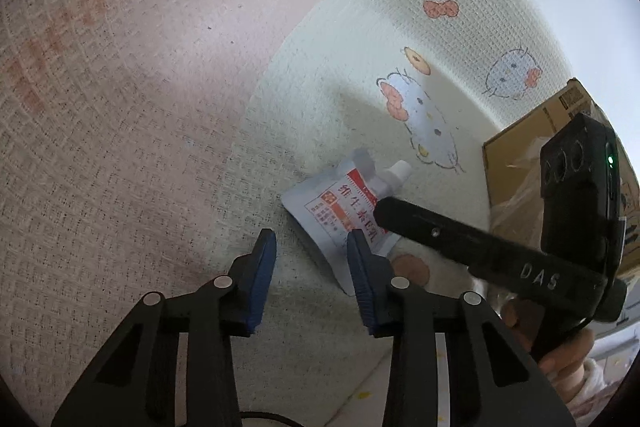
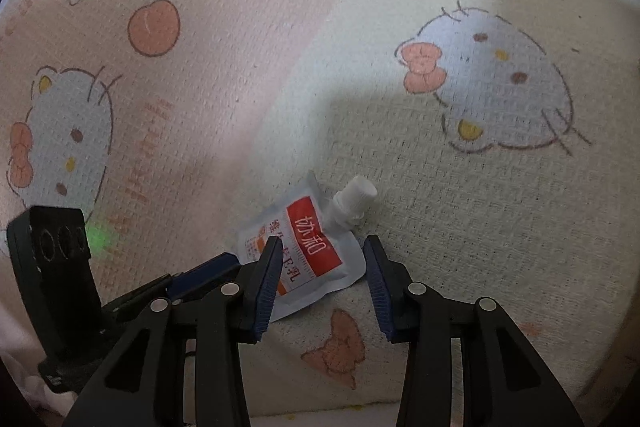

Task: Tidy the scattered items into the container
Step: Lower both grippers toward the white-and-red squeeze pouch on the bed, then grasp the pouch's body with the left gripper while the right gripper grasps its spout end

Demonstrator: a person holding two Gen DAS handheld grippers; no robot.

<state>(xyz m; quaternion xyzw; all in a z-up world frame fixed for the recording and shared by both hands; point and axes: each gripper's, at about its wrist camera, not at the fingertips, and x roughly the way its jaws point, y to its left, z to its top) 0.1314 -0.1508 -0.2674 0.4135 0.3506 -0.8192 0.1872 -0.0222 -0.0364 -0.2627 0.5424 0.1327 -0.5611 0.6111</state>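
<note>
Item: spouted pouch (image 2: 304, 259), flat on the cartoon-print blanket (image 2: 440, 211), between the wide-spread fingers of the right gripper (image 2: 324, 283); left gripper (image 1: 310, 275) likewise wide, empty; advise lowering, pinching the body, then carrying to the cardboard box (image 1: 520, 163).

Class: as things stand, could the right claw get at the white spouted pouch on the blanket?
Probably yes. The right claw is open, the pouch lies flat between its fingers, and nothing covers it.
</note>
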